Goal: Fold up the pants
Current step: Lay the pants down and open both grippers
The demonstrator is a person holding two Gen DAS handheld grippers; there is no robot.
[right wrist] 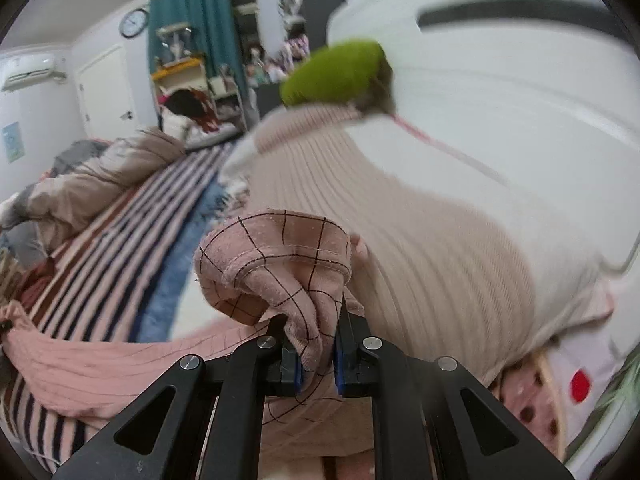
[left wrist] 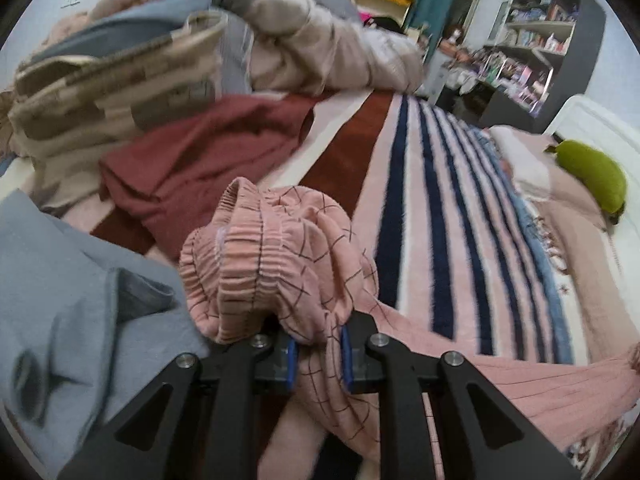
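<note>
The left tongs (left wrist: 320,354) clamp the pink checked pants (left wrist: 280,248) at the waistband; the right tongs (right wrist: 318,354) clamp a hem above the striped bed (left wrist: 440,200).

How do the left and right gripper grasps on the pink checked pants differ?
The left gripper pinches the pink checked pants by the gathered elastic waistband; the right gripper pinches a stitched hem end. Cloth above the left gripper bunches in a thick ruffled mass; above the right gripper it is a thinner, smoother fold. Both are clamped on the same garment above the striped blanket.
</note>
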